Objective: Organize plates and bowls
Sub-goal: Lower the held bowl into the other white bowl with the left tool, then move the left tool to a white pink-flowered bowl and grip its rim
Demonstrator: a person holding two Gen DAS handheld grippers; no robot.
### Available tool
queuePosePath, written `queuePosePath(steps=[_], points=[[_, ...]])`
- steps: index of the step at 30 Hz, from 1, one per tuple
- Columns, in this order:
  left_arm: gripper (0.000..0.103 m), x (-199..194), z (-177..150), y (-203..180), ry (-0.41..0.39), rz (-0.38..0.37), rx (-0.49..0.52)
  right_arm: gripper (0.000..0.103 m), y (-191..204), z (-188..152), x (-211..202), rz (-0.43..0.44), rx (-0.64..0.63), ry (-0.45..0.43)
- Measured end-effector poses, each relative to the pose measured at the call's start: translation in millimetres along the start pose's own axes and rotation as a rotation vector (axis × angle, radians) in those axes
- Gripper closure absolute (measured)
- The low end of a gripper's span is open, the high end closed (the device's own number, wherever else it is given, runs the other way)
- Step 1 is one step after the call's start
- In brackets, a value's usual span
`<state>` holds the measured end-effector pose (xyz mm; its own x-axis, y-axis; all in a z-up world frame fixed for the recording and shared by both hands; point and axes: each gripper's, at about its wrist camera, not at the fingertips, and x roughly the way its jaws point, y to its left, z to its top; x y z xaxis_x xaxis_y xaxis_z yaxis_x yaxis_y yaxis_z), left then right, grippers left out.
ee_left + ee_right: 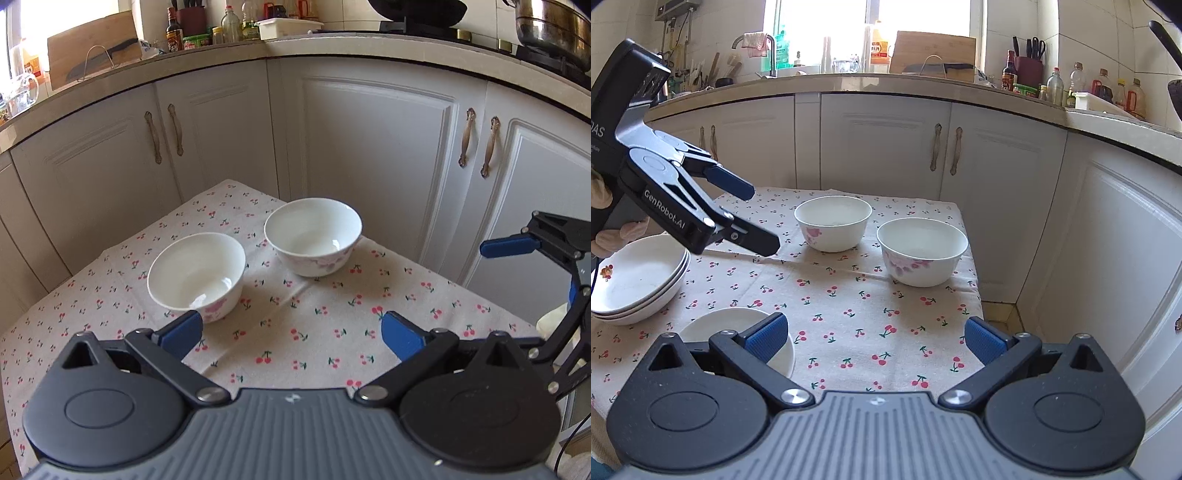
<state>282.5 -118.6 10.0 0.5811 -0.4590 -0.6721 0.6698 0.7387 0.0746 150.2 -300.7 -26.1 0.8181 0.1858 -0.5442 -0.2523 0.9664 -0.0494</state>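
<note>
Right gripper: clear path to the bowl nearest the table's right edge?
Probably yes. The right gripper is open and empty, with only bare tablecloth between it and that bowl. The left gripper hovers off to the left.

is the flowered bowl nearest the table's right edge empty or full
Empty. The bowl stands upright on the cherry tablecloth, its bare white inside showing in both views.

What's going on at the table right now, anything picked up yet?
Nothing is held yet. Both tools hover open over the cherry-print cloth. The left tool is above the stacked plates, pointing toward two flowered bowls: one further back, one nearer the table's edge. The right tool is further back, with a third bowl just under its left finger.
</note>
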Motion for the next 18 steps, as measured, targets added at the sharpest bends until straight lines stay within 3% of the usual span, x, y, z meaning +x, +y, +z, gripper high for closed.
queuePosePath(steps=[5, 18], points=[[0.001, 21, 26, 5, -0.007, -0.021, 0.015, 0.000, -16, 6, 18, -0.015, -0.004, 0.016], [0.001, 88, 65, 4, 0.064, -0.044, 0.108, 0.000, -53, 20, 63, -0.001, -0.041, 0.016]])
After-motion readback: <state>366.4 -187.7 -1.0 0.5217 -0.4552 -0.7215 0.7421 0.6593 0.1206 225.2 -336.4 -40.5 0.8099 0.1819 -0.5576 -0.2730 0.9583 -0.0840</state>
